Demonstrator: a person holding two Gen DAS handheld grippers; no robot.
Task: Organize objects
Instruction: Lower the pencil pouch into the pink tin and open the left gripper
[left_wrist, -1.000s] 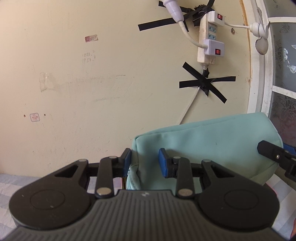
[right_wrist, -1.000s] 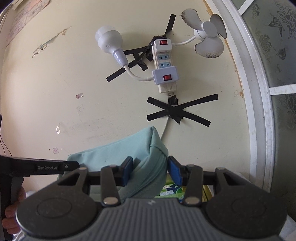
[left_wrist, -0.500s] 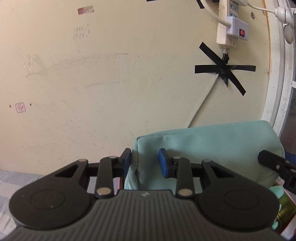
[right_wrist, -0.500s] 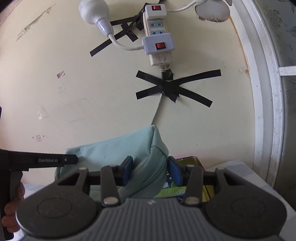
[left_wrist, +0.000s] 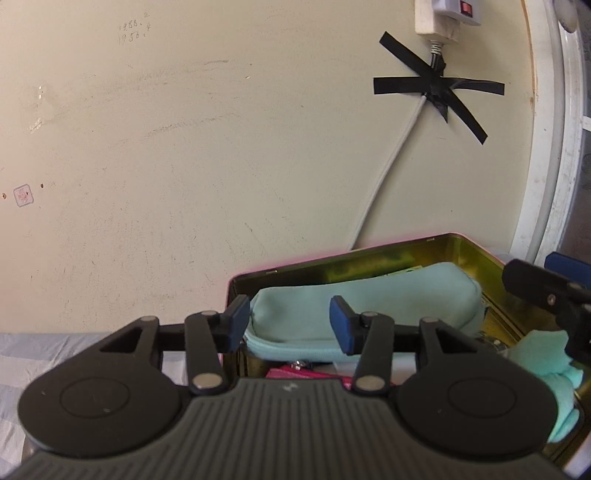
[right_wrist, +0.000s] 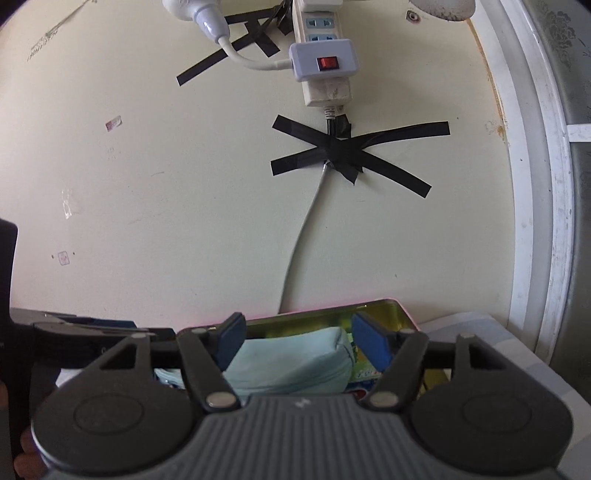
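Both claws stand wide apart, gripping nothing. Left gripper (left_wrist: 288, 325) and right gripper (right_wrist: 301, 341) each straddle an end of the mint pouch (left_wrist: 369, 295), which lies inside the open gold tin (left_wrist: 369, 258).

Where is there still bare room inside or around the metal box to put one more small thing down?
The metal box looks crowded: the mint pouch fills most of it, with a pink item and mint cloth nearer the camera. A narrow bare strip shows between the pouch and the right wall. Outside, the pale checked cloth left of the box is bare, as is the cloth right of the box.
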